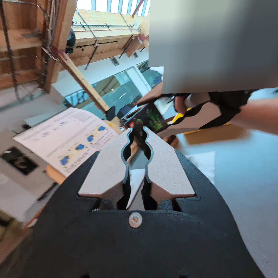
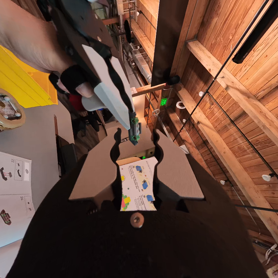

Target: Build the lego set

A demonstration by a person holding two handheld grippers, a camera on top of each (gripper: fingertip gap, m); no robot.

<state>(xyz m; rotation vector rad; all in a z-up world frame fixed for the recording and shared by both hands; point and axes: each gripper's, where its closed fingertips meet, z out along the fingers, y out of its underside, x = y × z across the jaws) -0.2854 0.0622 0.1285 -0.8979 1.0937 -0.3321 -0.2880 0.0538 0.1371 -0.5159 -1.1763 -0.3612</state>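
Lego assembly (image 2: 134,129) — a short dark grey strip with green studded bricks along it — is pinched at one end in the tips of the left tongs (image 2: 130,120), held up in the air well above the worktop (image 2: 37,135). In the left wrist view the same piece (image 1: 138,124) pokes out just past the nearly closed fingertips (image 1: 129,132). The right tongs (image 2: 136,132) are spread wide with nothing between them, their tips just beside the free end of the assembly, apart from it. In the left wrist view the right tongs (image 1: 195,120) appear farther off, gripped by a gloved hand (image 1: 188,102). An open instruction booklet (image 2: 13,188) lies on the worktop, a second printed sheet (image 1: 67,139) leans nearby, and a yellow bin (image 2: 27,81) sits behind the left tongs.
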